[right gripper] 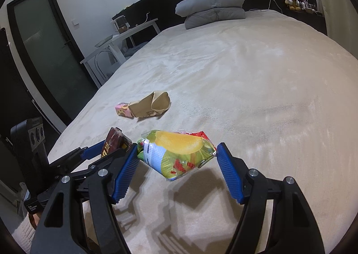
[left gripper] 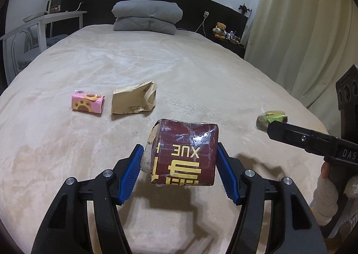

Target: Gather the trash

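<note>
- Beige bedding fills the left wrist view; my left gripper (left gripper: 180, 164) clamps a maroon box (left gripper: 183, 155) lifted off the bed (left gripper: 201, 70). I should hold it level and firm. Two pieces lie beyond: one pink packet (left gripper: 88, 104), one tan paper bag (left gripper: 133, 101).
- Right wrist view: my right gripper (right gripper: 176, 162) pinches one fruit-print wrapper (right gripper: 176, 153) above the bed; its crinkly film may slip.

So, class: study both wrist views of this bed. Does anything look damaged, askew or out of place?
Yes. On the beige bedspread, a crumpled tan paper bag lies on its side, torn open, beside a squashed pink paw-print carton. The dark red box in the left gripper is dented, its plastic wrap wrinkled.
</note>
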Demonstrator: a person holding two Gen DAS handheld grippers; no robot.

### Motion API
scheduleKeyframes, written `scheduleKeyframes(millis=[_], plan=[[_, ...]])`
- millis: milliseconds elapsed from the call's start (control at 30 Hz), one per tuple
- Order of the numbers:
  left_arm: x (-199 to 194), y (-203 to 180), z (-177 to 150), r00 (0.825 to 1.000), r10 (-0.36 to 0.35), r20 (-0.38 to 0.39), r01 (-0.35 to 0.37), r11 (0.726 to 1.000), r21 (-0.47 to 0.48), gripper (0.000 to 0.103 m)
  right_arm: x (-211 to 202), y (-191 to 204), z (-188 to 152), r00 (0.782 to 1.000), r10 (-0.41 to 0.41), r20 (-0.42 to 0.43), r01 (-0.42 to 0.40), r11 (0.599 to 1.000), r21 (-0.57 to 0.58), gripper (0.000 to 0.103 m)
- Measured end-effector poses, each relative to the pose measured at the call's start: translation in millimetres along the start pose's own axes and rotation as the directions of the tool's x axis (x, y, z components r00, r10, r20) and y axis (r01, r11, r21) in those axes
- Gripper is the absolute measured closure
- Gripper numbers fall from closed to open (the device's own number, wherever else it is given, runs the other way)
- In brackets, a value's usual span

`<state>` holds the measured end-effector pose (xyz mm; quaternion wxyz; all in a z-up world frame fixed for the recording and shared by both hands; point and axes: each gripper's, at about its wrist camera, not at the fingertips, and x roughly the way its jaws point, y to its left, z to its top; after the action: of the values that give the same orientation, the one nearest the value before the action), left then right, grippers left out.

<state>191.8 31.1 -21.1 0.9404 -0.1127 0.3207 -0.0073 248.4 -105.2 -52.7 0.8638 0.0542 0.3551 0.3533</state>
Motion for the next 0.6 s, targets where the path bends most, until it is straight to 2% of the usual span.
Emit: scheduleKeyframes(millis=[333,600], plan=[[-55.6,-8.0,-26.3,0.997,-0.031,0.069,0.034,0.998,-0.046,0.040,-35.4,5.0,-39.8,1.000,-0.009,0.006,0.008,1.000,0.026,0.033],[-98.4,-25.4,-52.1,0.990,-0.071,0.122,0.076,0.997,-0.035,0.040,-68.5,12.3,-77.0,1.000,-0.018,0.022,0.017,0.999,0.048,0.033]])
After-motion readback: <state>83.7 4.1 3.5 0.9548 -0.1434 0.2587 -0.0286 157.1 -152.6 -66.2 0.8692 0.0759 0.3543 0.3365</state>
